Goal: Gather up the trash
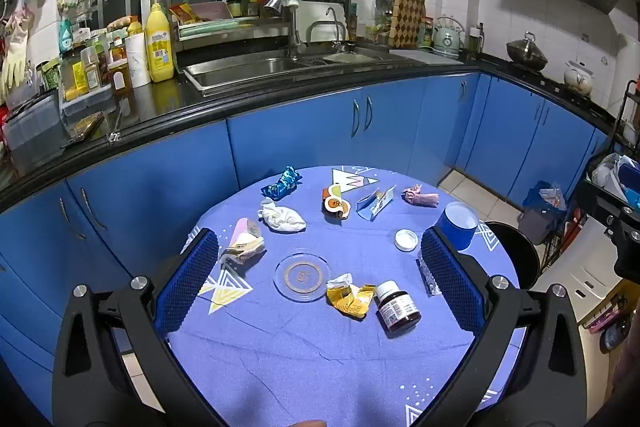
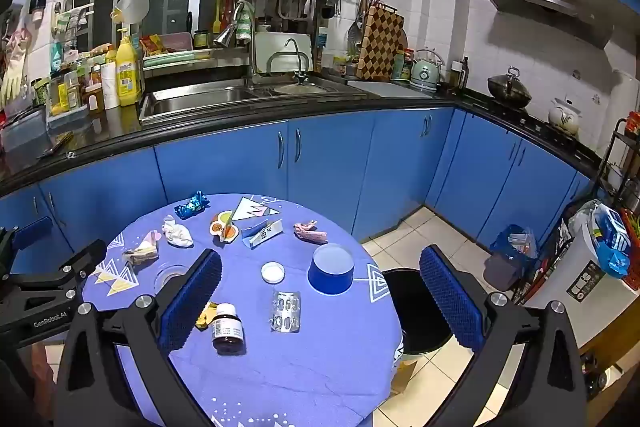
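A round table with a blue cloth carries scattered trash: a blue foil wrapper, a white tissue, a pink wrapper, a yellow wrapper, a small carton, a pill blister and a brown bottle. A black bin stands at the table's right. My left gripper and right gripper hover open and empty above the table.
An upturned blue cup, a white lid and a clear glass dish also sit on the table. Blue kitchen cabinets and a sink counter run behind. A bag-filled rack stands right.
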Demonstrator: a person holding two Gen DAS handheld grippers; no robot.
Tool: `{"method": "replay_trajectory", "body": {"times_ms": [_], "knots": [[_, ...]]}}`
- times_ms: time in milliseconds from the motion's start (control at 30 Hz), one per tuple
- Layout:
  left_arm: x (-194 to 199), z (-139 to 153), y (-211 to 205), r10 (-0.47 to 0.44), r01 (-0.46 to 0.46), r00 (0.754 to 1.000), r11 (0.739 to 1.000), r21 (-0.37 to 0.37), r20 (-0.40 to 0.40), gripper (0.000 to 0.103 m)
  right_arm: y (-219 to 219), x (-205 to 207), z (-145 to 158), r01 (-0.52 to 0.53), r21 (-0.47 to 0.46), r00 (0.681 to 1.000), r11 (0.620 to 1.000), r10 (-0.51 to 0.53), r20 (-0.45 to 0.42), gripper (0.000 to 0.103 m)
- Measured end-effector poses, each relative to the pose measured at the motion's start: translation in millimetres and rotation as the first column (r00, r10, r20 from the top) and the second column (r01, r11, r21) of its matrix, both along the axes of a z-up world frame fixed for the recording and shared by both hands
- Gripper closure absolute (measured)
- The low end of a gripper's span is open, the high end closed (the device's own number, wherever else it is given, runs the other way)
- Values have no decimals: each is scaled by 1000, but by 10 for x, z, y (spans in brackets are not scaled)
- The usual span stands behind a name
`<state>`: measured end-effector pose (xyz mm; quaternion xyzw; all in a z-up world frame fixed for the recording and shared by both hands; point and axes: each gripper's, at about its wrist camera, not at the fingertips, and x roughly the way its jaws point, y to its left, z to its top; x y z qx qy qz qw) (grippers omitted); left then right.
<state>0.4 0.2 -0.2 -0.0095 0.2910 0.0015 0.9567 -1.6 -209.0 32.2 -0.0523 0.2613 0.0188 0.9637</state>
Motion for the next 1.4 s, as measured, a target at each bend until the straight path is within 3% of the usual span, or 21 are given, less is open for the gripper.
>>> {"method": "replay_trajectory", "body": {"times_ms": [1400], "knots": [[-26, 22, 29, 3, -3, 1000, 1000, 1, 12, 3, -11, -35, -22, -2, -6, 1000, 1000, 2, 2, 6]]}}
